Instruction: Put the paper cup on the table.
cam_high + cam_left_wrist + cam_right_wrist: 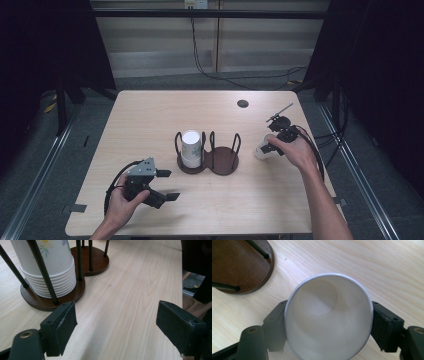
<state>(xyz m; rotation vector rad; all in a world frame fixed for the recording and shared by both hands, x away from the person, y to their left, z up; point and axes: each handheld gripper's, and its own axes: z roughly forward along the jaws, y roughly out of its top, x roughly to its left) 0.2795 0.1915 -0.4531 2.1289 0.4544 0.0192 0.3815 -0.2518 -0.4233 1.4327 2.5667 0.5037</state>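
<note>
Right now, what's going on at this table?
A person is working paper cups with two handheld grippers. The right gripper has a single white paper cup between its jaws, beside the wooden cup holder. A stack of cups sits in the holder's left ring. The left gripper waits open over bare table.

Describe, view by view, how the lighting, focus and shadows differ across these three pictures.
High view: the table is evenly lit, its surroundings nearly black. Left gripper view: the stacked cups are sharp, the near jaws soft, with a faint shadow on the wood. Right gripper view: the paper cup is bright, with a blurred near rim.
</note>
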